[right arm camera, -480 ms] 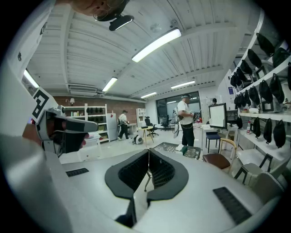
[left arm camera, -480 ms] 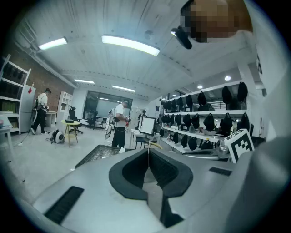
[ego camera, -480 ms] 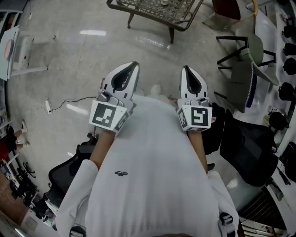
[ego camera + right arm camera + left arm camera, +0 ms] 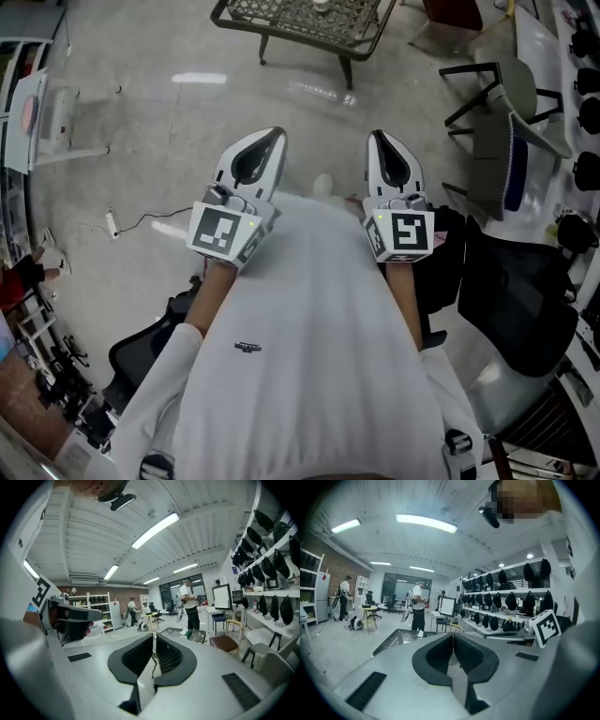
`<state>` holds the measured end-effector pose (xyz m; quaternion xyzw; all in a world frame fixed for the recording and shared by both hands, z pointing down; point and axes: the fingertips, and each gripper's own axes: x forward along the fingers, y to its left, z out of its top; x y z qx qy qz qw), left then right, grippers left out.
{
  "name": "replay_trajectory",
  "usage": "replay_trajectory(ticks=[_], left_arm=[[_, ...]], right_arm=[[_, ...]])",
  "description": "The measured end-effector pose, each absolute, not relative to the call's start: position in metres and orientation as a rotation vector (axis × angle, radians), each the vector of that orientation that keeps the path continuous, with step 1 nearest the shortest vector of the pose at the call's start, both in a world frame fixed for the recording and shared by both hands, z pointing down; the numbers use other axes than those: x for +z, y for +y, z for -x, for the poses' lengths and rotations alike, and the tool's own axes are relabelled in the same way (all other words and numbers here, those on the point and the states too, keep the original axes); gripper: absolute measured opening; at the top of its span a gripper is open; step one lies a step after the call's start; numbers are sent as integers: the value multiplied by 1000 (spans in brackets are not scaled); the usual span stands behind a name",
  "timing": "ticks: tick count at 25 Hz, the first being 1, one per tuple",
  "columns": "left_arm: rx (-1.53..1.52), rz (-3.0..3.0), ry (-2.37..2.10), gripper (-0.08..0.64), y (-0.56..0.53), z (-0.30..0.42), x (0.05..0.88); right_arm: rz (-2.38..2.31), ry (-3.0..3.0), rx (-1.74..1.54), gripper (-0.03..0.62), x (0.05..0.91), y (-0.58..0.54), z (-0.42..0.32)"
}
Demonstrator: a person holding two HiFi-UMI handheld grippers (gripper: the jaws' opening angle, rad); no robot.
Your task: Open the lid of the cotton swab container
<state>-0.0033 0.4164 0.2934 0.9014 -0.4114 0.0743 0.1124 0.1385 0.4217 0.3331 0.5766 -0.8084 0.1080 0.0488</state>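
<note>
I cannot make out a cotton swab container in any view. A small white object (image 4: 322, 5) sits on the black mesh table (image 4: 281, 21) ahead on the floor, too small to identify. In the left gripper view the same table (image 4: 396, 641) carries a white item (image 4: 420, 633). The person holds both grippers level in front of the white-shirted chest. The left gripper (image 4: 267, 134) is shut, its dark pads meeting with nothing between them (image 4: 453, 635). The right gripper (image 4: 379, 139) is shut and empty too (image 4: 154, 637).
A green chair (image 4: 511, 103) and a black office chair (image 4: 516, 291) stand to the right, another black chair (image 4: 141, 352) at lower left. A cable with a plug (image 4: 112, 223) lies on the floor. Two people (image 4: 418, 605) stand far off; shelves of dark bags (image 4: 506, 602) line the right wall.
The head view has shifted slightly, so the floor and table sit a little differently in frame. Both grippers stay shut in the same place before the chest.
</note>
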Motion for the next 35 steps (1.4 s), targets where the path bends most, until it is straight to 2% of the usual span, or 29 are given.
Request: replay_trajectory(ticks=[11, 14, 25, 31, 35], left_arm=[[222, -2595, -1271, 8, 395, 12, 298], [210, -2583, -1270, 8, 383, 17, 301], [111, -2556, -1213, 8, 275, 13, 312], [70, -2562, -1193, 8, 199, 17, 307], [91, -2563, -1158, 8, 147, 21, 309]], right_arm=[[-1694, -2484, 330, 6, 342, 402, -135], [-1654, -2485, 319, 25, 342, 392, -126], [-1619, -2467, 303, 49, 342, 293, -125], [-1627, -2454, 283, 101, 330, 218, -126], [-1615, -2456, 283, 165, 325, 168, -122]])
